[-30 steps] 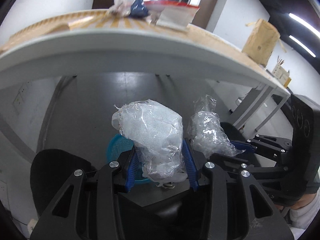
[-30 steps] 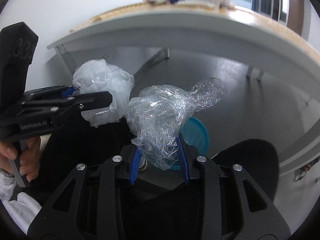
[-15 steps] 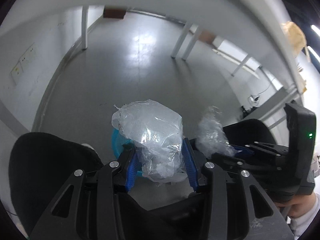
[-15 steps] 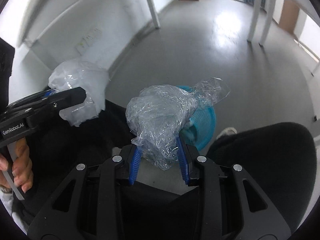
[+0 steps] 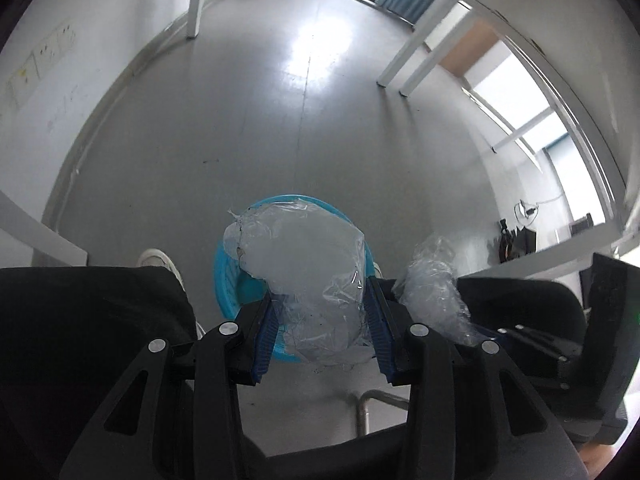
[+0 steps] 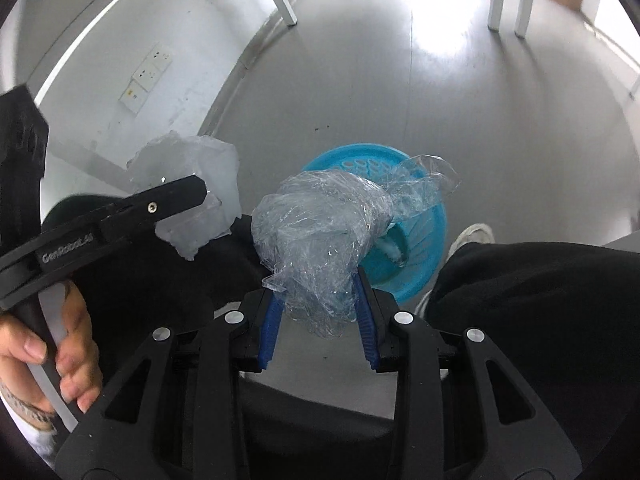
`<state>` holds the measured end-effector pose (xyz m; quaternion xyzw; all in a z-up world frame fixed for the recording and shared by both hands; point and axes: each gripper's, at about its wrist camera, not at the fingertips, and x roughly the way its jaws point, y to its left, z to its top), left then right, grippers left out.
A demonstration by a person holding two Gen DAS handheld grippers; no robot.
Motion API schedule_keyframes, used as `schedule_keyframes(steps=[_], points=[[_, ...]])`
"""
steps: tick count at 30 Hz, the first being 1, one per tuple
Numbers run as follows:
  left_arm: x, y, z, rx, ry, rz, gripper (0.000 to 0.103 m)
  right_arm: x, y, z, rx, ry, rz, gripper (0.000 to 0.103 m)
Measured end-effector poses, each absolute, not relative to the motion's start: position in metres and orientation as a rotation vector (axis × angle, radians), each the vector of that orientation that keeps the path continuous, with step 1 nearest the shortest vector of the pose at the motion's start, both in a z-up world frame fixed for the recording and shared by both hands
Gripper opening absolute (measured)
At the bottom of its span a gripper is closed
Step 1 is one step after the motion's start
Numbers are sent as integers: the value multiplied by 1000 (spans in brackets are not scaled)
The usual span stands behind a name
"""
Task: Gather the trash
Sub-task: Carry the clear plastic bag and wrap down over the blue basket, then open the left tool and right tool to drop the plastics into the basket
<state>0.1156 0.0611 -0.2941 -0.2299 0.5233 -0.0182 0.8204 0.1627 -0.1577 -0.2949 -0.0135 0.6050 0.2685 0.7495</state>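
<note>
Both claws now above bin (image 6: 424, 240).

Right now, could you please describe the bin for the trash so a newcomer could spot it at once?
Look down at the grey floor between the person's black-trousered legs. There stands a round bright blue bin with an open top, below the clear plastic wads held in the left gripper and right gripper. It is the only brightly coloured thing there.
</note>
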Motion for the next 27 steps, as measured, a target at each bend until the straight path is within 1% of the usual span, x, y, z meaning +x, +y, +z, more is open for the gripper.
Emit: schedule_keyframes(steps=[6,13,21,27], points=[[133,65,-312,-492,1175,7,41,184,-146,-326,-54,1387,549,32],[156,71,-337,-537,1242,60,42,211,-141,-365,-1,1490,527,32],[185,69,-374,-523,1346,109,43,239,-139,-411,67,1601,474,33],[198,73,-392,-536,1392,121,43,257,-148,-436,168,1669,412,34]])
